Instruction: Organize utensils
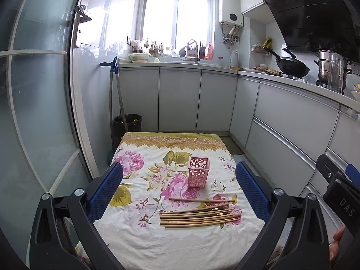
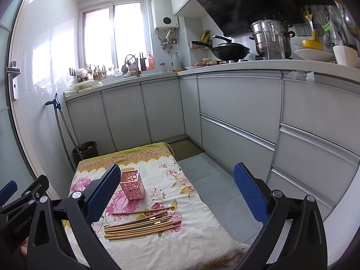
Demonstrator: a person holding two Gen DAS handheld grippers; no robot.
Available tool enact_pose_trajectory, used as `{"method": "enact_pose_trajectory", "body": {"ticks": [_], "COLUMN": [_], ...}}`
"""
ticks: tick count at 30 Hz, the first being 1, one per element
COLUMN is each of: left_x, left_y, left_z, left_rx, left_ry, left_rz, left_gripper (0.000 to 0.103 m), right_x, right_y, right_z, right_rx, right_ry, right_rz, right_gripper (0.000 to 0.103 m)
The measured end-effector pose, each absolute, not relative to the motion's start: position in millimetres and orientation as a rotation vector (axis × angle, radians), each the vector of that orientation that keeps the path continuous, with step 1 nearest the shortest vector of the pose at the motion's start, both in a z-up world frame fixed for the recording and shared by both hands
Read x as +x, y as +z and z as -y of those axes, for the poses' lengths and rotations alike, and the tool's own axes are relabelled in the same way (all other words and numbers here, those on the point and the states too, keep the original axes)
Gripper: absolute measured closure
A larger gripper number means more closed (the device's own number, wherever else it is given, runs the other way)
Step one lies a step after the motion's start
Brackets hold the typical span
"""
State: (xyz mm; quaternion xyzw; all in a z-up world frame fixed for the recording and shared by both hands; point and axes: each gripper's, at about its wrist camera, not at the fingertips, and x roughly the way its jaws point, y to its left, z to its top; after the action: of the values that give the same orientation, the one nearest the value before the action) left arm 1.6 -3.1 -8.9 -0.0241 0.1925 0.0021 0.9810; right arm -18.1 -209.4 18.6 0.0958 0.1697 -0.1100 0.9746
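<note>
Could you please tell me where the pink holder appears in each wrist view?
Left wrist: pink holder stands right of centre, beyond the chopsticks.
Right wrist: pink holder sits left of centre, beside the left blue finger pad.
Shared landmark: the black bin.

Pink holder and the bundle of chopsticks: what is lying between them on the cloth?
One single chopstick lies apart between the pink holder and the bundle of chopsticks; otherwise only floral cloth. Both wrist views show it.
</note>
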Motion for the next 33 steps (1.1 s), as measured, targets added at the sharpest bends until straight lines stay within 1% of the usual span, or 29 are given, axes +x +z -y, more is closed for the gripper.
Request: {"method": "enact_pose_trajectory", "body": {"ticks": [33], "left_x": [2.4], "left_y": [-11.5], "left_z": [-1.3], "left_rx": [-0.054], "left_ry": [0.012], "left_rz": [-0.401], "left_gripper": [0.007], "right_x": [-16.3], "right_y": [8.4], "right_z": [208.8], "right_rx": [0.195], "right_ry": [-0.217], "right_rz": [-0.361], "right_gripper": [0.006]}}
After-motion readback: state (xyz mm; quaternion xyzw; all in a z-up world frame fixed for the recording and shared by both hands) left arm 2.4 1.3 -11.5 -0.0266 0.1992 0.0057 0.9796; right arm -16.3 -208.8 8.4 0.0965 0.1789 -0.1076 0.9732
